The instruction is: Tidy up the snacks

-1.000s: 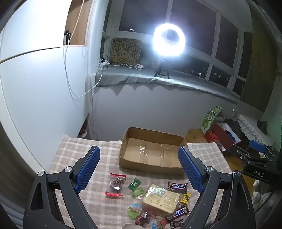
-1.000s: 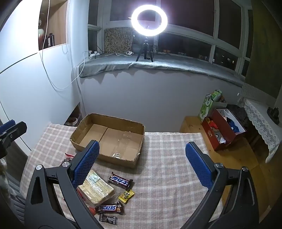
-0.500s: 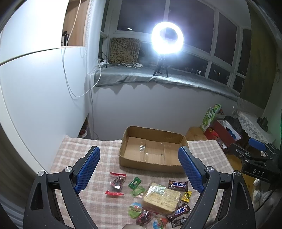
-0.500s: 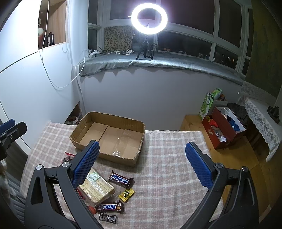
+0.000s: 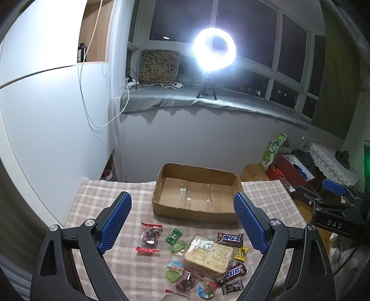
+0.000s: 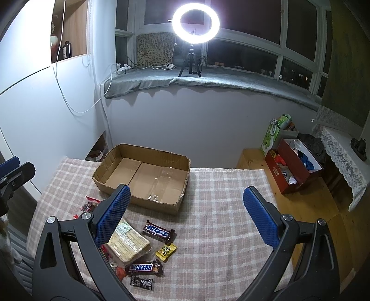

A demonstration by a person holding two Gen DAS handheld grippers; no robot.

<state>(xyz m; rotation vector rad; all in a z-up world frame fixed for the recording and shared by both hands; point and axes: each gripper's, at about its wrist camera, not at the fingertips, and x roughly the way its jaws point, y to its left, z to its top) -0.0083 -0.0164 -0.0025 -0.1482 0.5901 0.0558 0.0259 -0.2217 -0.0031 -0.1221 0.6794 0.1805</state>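
An empty cardboard box (image 5: 196, 196) stands at the far side of the checked table; it also shows in the right wrist view (image 6: 143, 178). Snacks lie in front of it: a clear pack of crackers (image 5: 208, 255) (image 6: 128, 243), a Snickers bar (image 5: 233, 273) (image 6: 143, 268), a dark blue bar (image 5: 230, 238) (image 6: 158, 232), a small yellow sweet (image 6: 166, 251), green packets (image 5: 173, 236) and a red-wrapped sweet (image 5: 150, 236). My left gripper (image 5: 182, 222) is open and empty above the snacks. My right gripper (image 6: 187, 215) is open and empty above the table, right of the snacks.
The checked tablecloth (image 6: 219, 220) ends at the right over a wooden floor with a red box (image 6: 293, 166) and a green bag (image 6: 275, 134). A ring light (image 6: 195, 22) stands on the sill behind. A white wall (image 5: 46, 127) is at the left.
Both grippers have drawn back and risen slightly; the box and snacks sit a little lower and smaller in view. Both stay open and nothing on the table has moved.
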